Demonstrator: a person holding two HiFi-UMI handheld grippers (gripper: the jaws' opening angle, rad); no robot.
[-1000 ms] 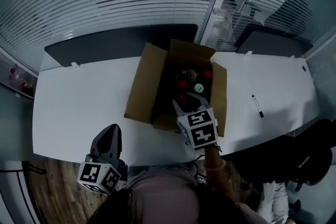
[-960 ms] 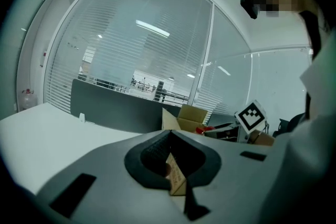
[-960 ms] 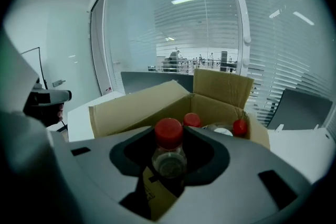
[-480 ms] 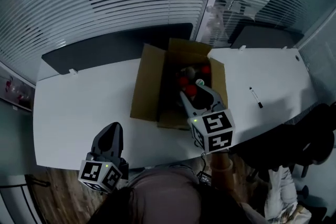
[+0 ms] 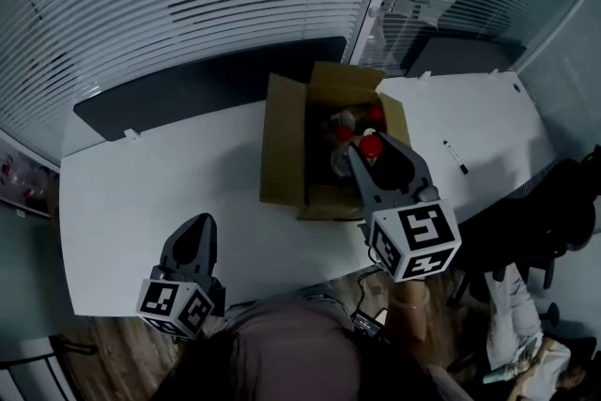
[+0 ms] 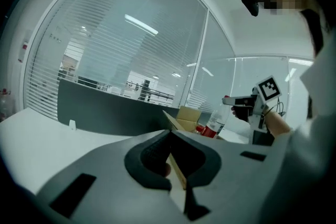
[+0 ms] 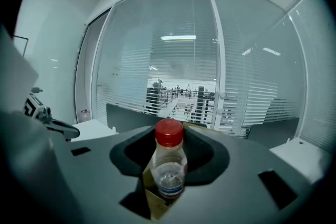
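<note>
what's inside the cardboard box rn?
The cardboard box holds at least two red-capped bottles toward its far end. The right gripper and the bottle it grips cover the near part, and the box floor can't be seen.

1. Head view: high up, facing steeply down on the white table [image 5: 141, 174]; box [image 5: 282, 146] at frame centre.
2. Left gripper view: low over the table, facing the far box, right of centre.
3. Right gripper view: close on a bottle [image 7: 169, 165], glass wall [image 7: 173, 60] behind.
4. Shared: bottle in all three.
</note>
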